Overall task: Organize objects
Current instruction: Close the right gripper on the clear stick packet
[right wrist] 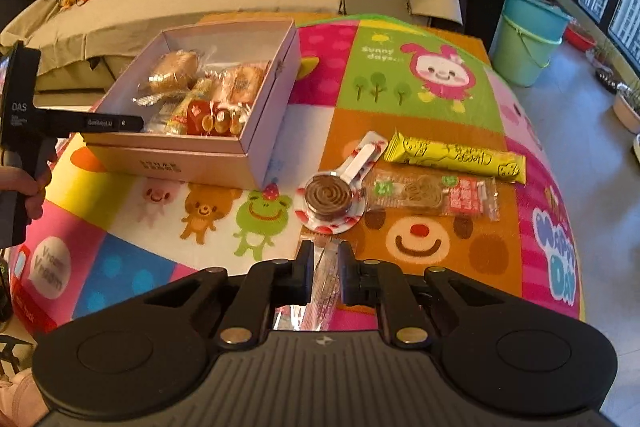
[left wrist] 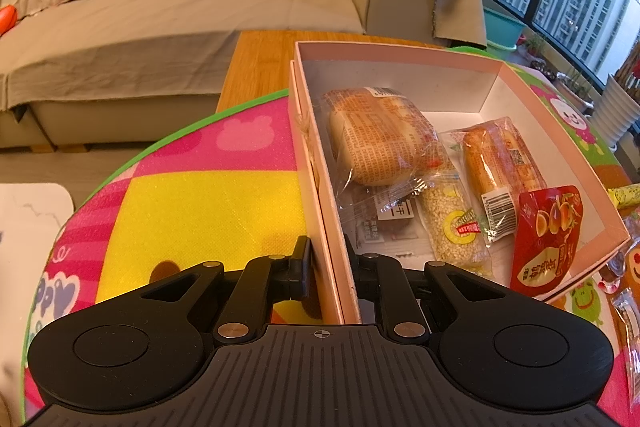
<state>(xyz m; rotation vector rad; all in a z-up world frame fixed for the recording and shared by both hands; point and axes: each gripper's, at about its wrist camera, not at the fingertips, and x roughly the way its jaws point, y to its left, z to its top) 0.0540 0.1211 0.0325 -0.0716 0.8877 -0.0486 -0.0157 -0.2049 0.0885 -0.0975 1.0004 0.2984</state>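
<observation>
The pink cardboard box (right wrist: pixel 168 163) already holds several wrapped snacks, its left wall pinched by the left gripper (left wrist: pixel 328 263). The right gripper (right wrist: pixel 323 267) is clamped on a clear snack packet (right wrist: pixel 326 287). Left on the colourful mat (right wrist: pixel 420 247), by my judgement: a chocolate swirl lollipop (right wrist: pixel 330 199), a yellow cheese stick (right wrist: pixel 456 157) and a clear biscuit packet (right wrist: pixel 432 195).

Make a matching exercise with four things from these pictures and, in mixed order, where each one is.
Things:
1. red pouch
2. yellow bar
3. clear wrapper
4. pink box

Places:
A. lying on the mat, to the right of the box
B. between the fingers of the right hand-held gripper
C. inside the box
D. its side wall clamped by the left hand-held gripper

Pairs: 1-C, 2-A, 3-B, 4-D
</observation>
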